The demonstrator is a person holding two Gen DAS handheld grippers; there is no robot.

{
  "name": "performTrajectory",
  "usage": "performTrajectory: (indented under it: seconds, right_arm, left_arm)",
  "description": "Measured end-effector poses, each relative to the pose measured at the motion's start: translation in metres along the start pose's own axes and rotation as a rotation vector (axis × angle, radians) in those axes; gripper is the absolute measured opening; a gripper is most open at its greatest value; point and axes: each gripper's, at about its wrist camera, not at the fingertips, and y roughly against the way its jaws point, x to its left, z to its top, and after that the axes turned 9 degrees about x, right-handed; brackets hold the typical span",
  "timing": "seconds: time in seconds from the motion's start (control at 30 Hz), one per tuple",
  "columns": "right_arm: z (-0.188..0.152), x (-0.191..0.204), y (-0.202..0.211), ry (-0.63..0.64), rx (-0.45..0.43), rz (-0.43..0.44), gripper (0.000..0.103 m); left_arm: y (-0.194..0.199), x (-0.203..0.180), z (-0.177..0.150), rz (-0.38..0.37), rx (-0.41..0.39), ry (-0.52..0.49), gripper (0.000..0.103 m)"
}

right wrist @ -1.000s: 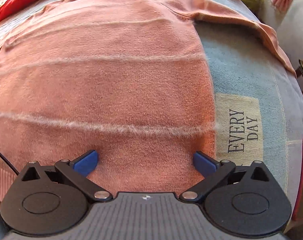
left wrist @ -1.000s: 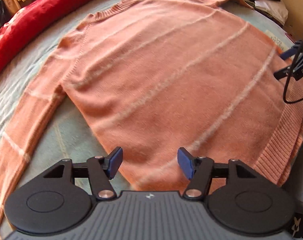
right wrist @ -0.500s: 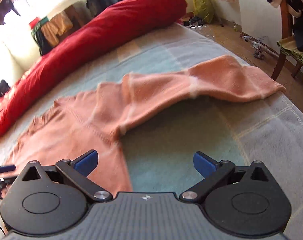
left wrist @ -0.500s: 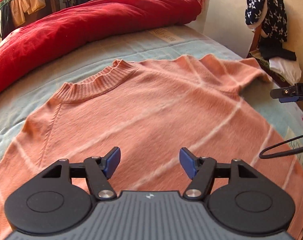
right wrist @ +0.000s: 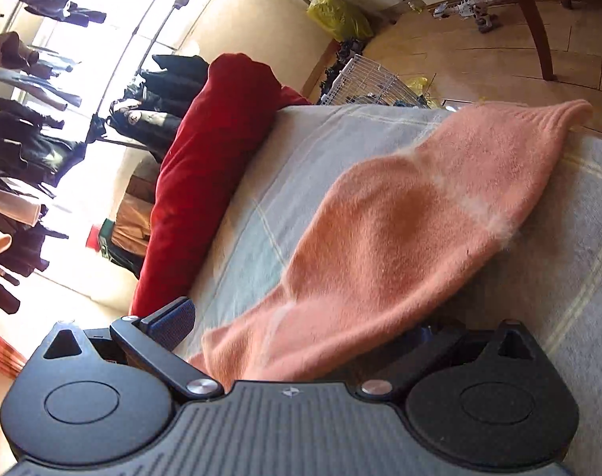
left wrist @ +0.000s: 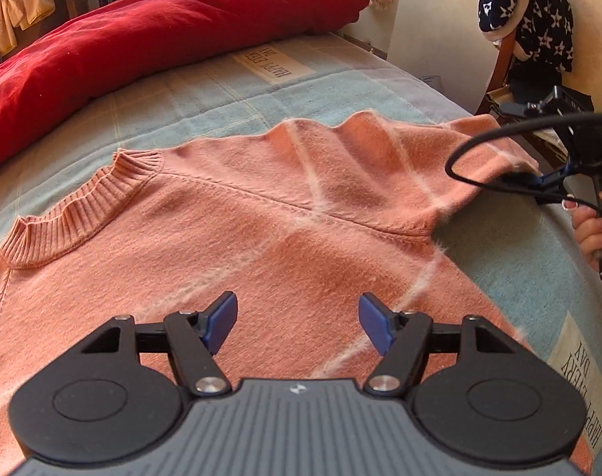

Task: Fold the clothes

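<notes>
Colours on the bed

The sweater (left wrist: 261, 238) is showing salmon pink with thin white stripes; the bedcover (left wrist: 205, 95) is showing pale blue-grey with faint cream checks and cream lettered patches; the duvet (left wrist: 162, 27) is glowing deep red; the fingers (left wrist: 221, 319) are showing blue on black.

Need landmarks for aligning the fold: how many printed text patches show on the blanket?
2. One patch lies beyond the sweater, near the red duvet; the other sits right of the sweater, at the picture's lower right. The sweater may hide more.
</notes>
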Motion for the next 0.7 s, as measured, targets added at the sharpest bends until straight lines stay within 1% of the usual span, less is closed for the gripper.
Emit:
performTrajectory:
  seconds: [0.1, 0.27, 0.3, 0.37, 0.43, 0.5, 0.63, 0.7]
  right_arm:
    - [0.016, -0.005, -0.007, -0.022, -0.042, 0.026, 0.103]
    - [0.045, -0.023, -0.007, -0.101, -0.124, 0.063, 0.103]
    - [0.049, -0.025, -0.004, -0.120, -0.134, 0.064, 0.102]
    - [0.055, -0.031, 0.011, -0.165, -0.185, 0.110, 0.097]
    - [0.057, -0.031, 0.030, -0.159, -0.249, 0.122, 0.096]
    - [0.060, -0.028, 0.048, -0.137, -0.306, 0.090, 0.096]
    - [0.063, -0.027, 0.071, -0.116, -0.344, -0.059, 0.096]
    - [0.062, -0.026, 0.077, -0.114, -0.356, -0.257, 0.097]
  left_arm:
    - [-0.006, -0.005, 0.006, 0.006, 0.015, -0.005, 0.069]
    - [-0.017, -0.009, 0.013, 0.015, 0.032, -0.011, 0.069]
    - [-0.017, -0.010, 0.014, 0.018, 0.031, -0.017, 0.069]
    - [-0.019, -0.011, 0.016, 0.024, 0.028, -0.030, 0.069]
    - [-0.018, -0.011, 0.017, 0.032, 0.020, -0.045, 0.069]
    - [-0.016, -0.009, 0.017, 0.038, 0.014, -0.056, 0.069]
    - [-0.014, -0.002, 0.015, 0.040, 0.010, -0.051, 0.069]
    - [-0.012, 0.003, 0.013, 0.048, 0.004, -0.047, 0.069]
